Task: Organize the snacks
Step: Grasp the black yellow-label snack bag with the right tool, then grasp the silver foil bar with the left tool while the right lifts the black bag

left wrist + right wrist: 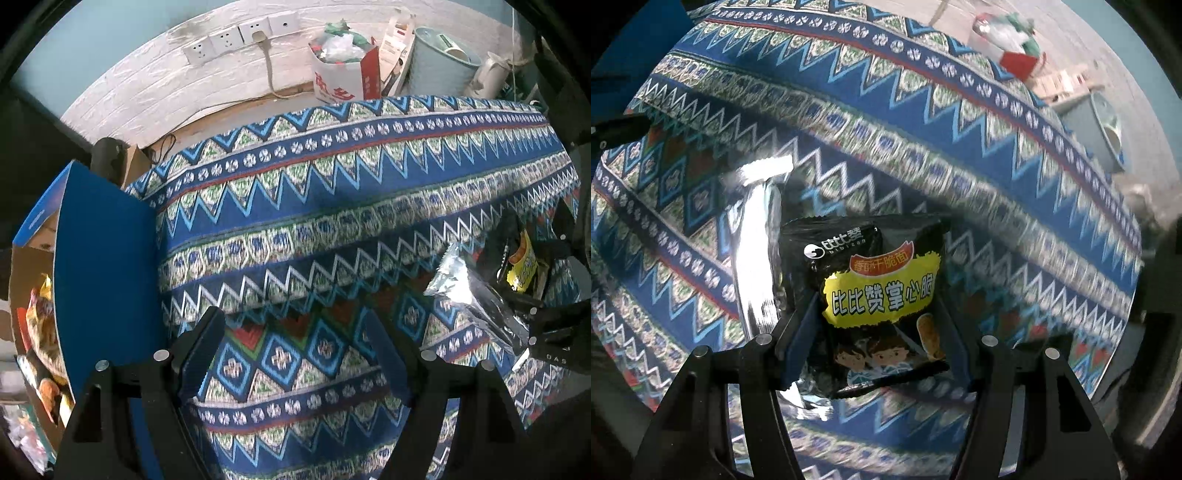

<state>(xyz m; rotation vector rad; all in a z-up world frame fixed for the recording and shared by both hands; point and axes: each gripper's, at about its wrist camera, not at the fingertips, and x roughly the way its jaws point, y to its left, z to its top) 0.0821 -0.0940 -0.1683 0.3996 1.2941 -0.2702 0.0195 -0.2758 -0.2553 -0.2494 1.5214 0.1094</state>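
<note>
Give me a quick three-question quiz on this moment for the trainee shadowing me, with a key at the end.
1. True or false: the left gripper is clamped on a snack.
2. Which thing sits between the right gripper's fingers?
A. a green bottle
B. a black and yellow snack packet
C. a spoon
3. Fill in: the open cardboard box with snacks inside stands on the ___ edge of the left wrist view.

Key
1. False: its jaws stand apart over the patterned cloth, with nothing between them.
2. B. A silver packet lies beside it.
3. Left.
</note>
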